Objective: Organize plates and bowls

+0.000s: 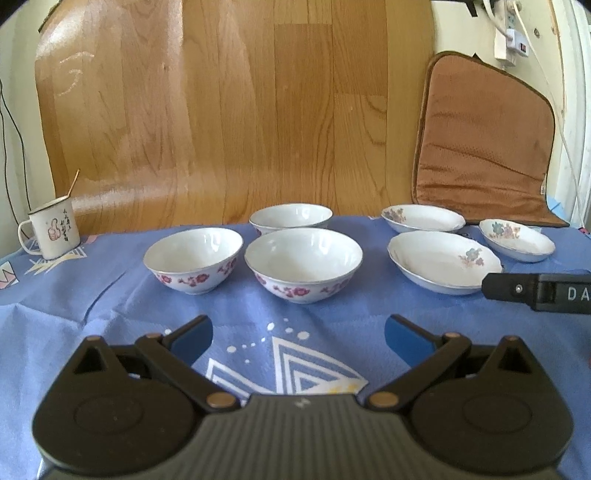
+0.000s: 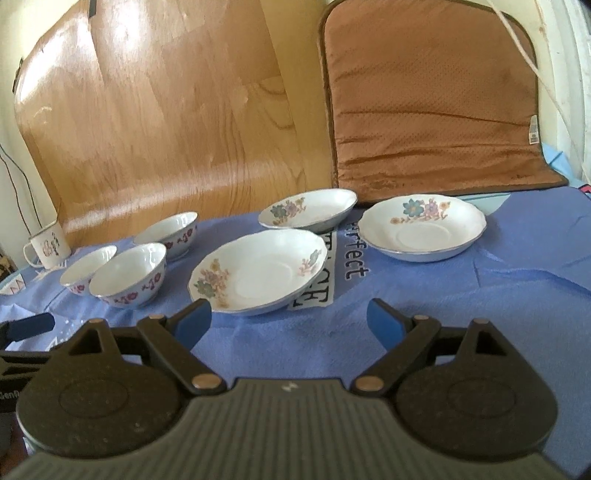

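Three white bowls with red flowers stand on the blue cloth: a left bowl point(image 1: 193, 258), a near middle bowl point(image 1: 303, 263) and a far bowl point(image 1: 291, 218). Three shallow flowered plates lie to their right: a near plate point(image 1: 445, 261) point(image 2: 258, 271), a far plate point(image 1: 423, 218) point(image 2: 308, 208) and a right plate point(image 1: 517, 240) point(image 2: 423, 227). My left gripper point(image 1: 298, 338) is open and empty, a little short of the middle bowl. My right gripper point(image 2: 290, 321) is open and empty, just short of the near plate; its finger point(image 1: 535, 290) shows at the right of the left wrist view.
A white enamel mug point(image 1: 51, 229) with a stick in it stands at the far left. A wood-grain board point(image 1: 229, 110) and a brown cushion point(image 1: 484, 147) lean against the wall behind the dishes. Cables and a power strip point(image 1: 509, 33) hang at the upper right.
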Motion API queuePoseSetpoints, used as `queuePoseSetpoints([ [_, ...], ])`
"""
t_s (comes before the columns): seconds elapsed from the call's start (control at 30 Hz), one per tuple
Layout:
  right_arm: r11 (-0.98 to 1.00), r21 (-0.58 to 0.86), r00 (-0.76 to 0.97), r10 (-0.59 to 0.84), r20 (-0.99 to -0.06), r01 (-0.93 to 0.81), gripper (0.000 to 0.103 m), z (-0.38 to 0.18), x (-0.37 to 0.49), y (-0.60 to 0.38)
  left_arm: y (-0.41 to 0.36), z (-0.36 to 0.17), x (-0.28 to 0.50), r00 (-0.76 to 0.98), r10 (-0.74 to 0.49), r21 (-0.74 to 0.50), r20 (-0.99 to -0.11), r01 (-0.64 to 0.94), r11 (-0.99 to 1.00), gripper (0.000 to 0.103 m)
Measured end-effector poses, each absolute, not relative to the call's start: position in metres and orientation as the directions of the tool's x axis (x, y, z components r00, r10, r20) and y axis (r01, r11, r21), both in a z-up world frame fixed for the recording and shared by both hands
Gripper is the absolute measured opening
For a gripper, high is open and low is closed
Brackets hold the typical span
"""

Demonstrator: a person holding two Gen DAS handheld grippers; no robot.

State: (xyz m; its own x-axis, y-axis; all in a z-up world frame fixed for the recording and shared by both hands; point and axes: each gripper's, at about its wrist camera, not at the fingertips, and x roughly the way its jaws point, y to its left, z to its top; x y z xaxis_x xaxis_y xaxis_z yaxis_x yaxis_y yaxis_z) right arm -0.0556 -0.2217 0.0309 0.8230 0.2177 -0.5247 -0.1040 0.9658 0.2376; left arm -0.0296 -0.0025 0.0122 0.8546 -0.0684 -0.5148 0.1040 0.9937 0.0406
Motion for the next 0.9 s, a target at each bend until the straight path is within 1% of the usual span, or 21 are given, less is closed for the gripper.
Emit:
queuePoseSetpoints([
  [0.17, 0.968, 0.23, 0.809, 0.215, -0.546, -0.102, 0.093, 0.0291, -0.0545, -0.2203, -0.0028, 0.0104, -0.0242, 0.84, -0.062, 0.039, -0.54, 0.099, 0.994, 0.103],
  [0.3, 0.969, 0.224, 0.794, 0.216, -0.568, -0.103, 0.093, 0.028, -0.0543, -0.218, -0.0026, 0.0108, -0.0258, 0.845, -0.064, 0.04, -0.531, 0.101, 0.994, 0.103],
  [0.43, 0.971, 0.215, 0.8, 0.212, -0.561, -0.106, 0.093, 0.0285, -0.0563, -0.2169, -0.0043, 0.0103, -0.0258, 0.844, -0.067, 0.047, -0.532, 0.109, 0.993, 0.103],
  [0.73, 0.968, 0.231, 0.813, 0.208, -0.544, -0.093, 0.093, 0.0291, -0.057, -0.2205, -0.0003, 0.0131, -0.0294, 0.845, -0.112, 0.008, -0.523, 0.136, 0.991, 0.103],
  [0.9, 0.967, 0.24, 0.819, 0.207, -0.536, -0.087, 0.093, 0.0298, -0.0575, -0.2222, -0.0007, 0.0128, -0.0289, 0.847, -0.111, 0.007, -0.52, 0.135, 0.991, 0.103],
])
